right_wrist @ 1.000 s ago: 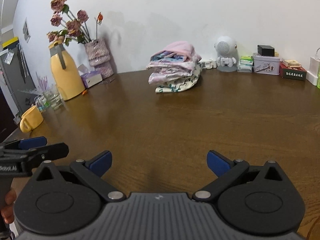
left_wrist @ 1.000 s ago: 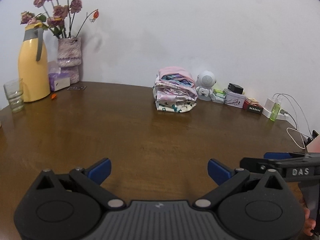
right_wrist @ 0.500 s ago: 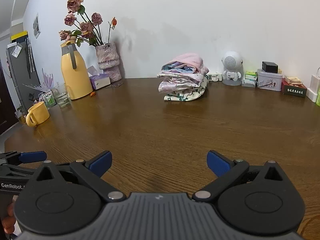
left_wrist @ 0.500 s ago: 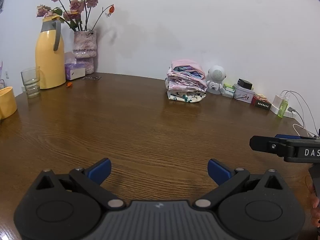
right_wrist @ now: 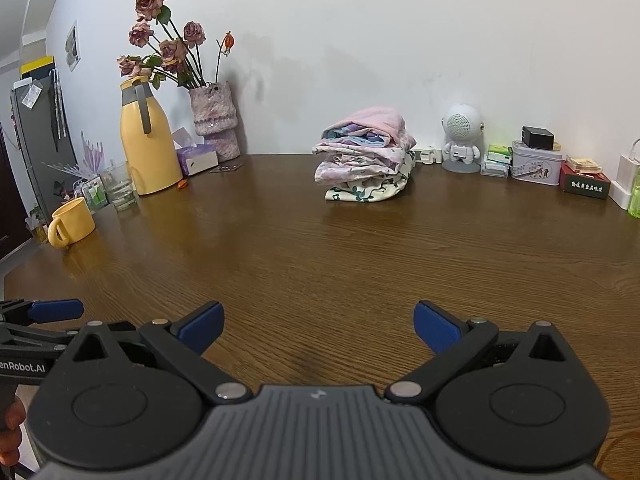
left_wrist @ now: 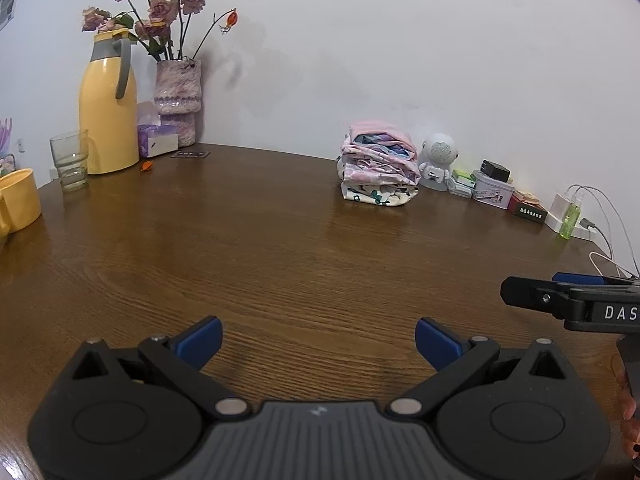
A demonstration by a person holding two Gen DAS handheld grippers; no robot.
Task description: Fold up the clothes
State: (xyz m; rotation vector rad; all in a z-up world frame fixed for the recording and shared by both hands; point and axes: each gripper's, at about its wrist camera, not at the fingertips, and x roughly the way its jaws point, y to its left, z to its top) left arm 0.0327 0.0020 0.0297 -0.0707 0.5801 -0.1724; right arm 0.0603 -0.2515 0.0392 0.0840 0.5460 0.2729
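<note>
Hovering over the near edge of the wooden table [left_wrist: 280,264], the left gripper [left_wrist: 318,340] and right gripper [right_wrist: 318,326] both have fingers spread wide, holding nothing. Folded clothes [right_wrist: 366,156] sit stacked by the far wall, beside a small white robot figure [right_wrist: 462,138].

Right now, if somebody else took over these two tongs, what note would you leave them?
Left tongs: open, holding nothing, over bare table.
Right tongs: open, holding nothing, alongside the left.
Clothes: one pile of folded clothes at the far edge near the wall, beside the small white robot figure.
Done: that pile looks folded and stacked.
Left: no unfolded garment is in view.
</note>
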